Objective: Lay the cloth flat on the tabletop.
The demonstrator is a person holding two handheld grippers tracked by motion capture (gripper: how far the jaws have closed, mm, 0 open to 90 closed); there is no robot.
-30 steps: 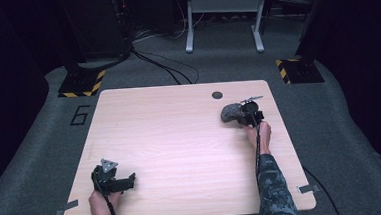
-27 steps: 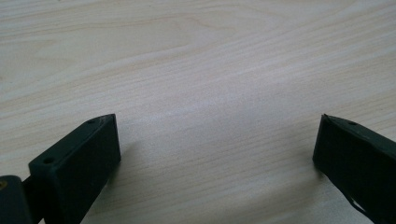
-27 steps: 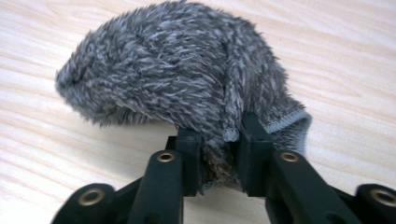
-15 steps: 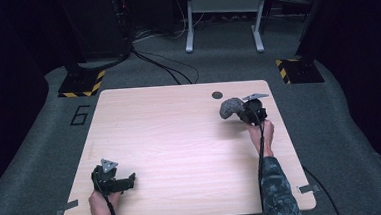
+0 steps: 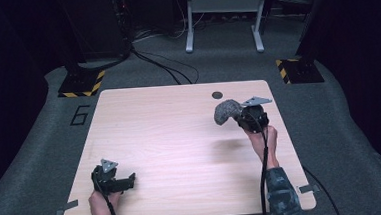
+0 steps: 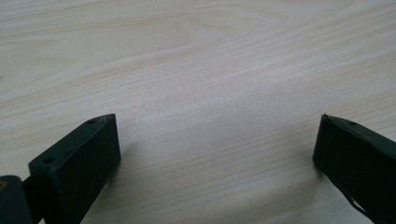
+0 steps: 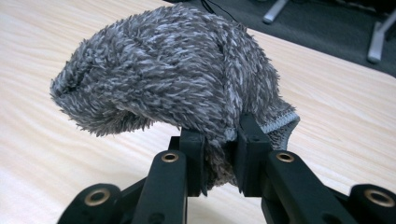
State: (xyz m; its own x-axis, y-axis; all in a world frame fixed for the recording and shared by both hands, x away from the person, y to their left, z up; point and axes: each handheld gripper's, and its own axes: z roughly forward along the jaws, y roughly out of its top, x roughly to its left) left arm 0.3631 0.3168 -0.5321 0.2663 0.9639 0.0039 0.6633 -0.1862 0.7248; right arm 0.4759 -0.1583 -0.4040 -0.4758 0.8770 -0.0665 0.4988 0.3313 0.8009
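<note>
The right gripper (image 5: 236, 115) is clamped on a fuzzy grey chenille cloth mitt (image 5: 226, 112), and in the high view both are off the light wooden table (image 5: 180, 133), over its far right part, with a soft shadow (image 5: 230, 146) lying on the board beneath them. In the right gripper view the two black jaws pinch the mitt (image 7: 173, 70) near its stitched grey hem (image 7: 280, 122), close together with the pile bunched between them, while the rounded shaggy bulk rises above and leans to the left of that picture, clear of the wood below it. The jaws have just been closing a little further, with the mitt between them. The person's right hand (image 5: 261, 135) holds this tool from the near side, a patterned sleeve (image 5: 280, 192) showing at the bottom edge and a black cable (image 5: 263, 173) running down along the forearm. The left gripper (image 5: 130, 180) sits low at the near left corner of the table, held by the left hand (image 5: 103, 202); in the left gripper view its jaws stand wide apart with bare wood grain between them. A small dark round disc (image 5: 217, 95) lies on the table near the far edge, just beyond the mitt, and a painted number six (image 5: 80, 115) marks the grey floor to the left of the table
</note>
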